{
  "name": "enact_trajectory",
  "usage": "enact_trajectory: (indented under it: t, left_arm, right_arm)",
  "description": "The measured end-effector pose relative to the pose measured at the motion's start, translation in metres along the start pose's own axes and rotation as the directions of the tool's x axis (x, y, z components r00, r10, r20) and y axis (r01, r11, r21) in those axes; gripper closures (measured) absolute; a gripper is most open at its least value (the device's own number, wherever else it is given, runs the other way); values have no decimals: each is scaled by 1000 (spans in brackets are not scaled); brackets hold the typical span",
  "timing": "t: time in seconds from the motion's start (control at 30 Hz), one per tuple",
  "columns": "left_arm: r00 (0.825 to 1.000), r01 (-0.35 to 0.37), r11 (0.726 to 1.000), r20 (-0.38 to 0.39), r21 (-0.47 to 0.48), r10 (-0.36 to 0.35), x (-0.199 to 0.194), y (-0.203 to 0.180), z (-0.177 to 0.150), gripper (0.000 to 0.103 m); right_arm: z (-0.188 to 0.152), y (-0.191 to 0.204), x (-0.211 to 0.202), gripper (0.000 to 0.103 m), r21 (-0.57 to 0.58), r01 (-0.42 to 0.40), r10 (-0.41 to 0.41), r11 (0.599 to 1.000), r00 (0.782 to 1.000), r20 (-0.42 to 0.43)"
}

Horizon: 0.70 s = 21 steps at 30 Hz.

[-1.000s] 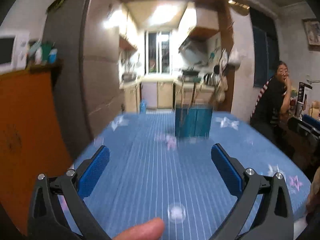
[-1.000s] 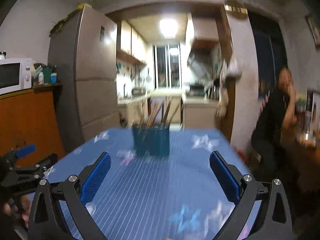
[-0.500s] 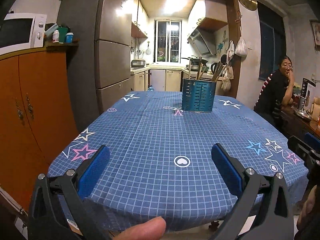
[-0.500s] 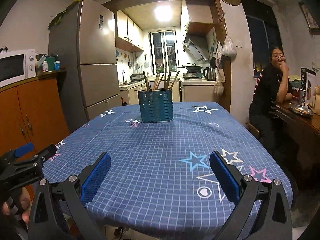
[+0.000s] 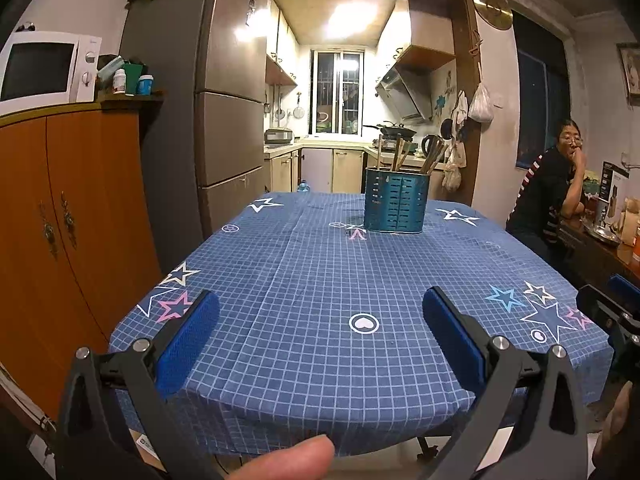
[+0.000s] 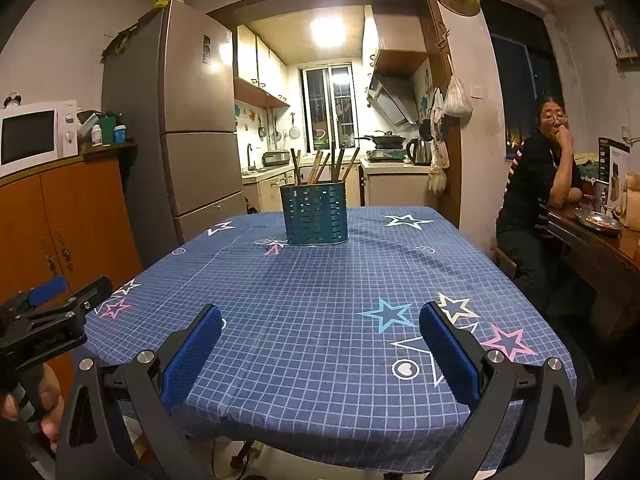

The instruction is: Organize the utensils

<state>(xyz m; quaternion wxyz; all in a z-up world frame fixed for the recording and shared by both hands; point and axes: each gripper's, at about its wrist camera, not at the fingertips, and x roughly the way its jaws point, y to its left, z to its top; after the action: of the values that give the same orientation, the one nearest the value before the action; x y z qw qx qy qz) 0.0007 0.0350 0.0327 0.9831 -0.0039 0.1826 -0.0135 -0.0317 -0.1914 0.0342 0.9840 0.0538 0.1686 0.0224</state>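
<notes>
Both grippers are now sitting back from the table edge, where a second ago they were hanging low over the cloth in blurred motion; the views are sharp and steady. Left gripper (image 5: 320, 322) — black angular arms ending in flat, rectangular blue pads with a fine dimpled texture — is holding its fingers spread wide, with nothing between them. Right gripper (image 6: 320, 338), of the same build, is likewise standing wide apart and empty. A fingertip (image 5: 286, 460) is showing at the bottom edge of the left wrist view.

Straight ahead of both grippers, well apart from them at the far end of the table (image 5: 320, 360), a utensil holder (image 5: 395, 202) is standing upright: a teal, oval-sided metal caddy pierced with rows of short horizontal slots. Wooden chopsticks (image 6: 320, 166) — slender straight sticks — are leaning out of its top at differing angles. A tablecloth (image 6: 320, 300) is covering the table, dark blue with a fine white grid, outlined stars and small heart-in-circle marks, and is draping over the near edge.

To the far right of the grippers, a seated person (image 6: 536, 184) in a dark top is resting an elbow on a wooden side table (image 6: 592, 248).
</notes>
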Motion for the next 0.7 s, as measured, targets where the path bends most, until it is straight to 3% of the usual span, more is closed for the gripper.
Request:
enact_trajectory:
  t: [0.7]
  left_arm:
    - [999,30,999,-17,46,-29,12,-15,-7,5]
  right_arm:
    - [-8,4,-7,4,5,-1,1,1000,1000,18]
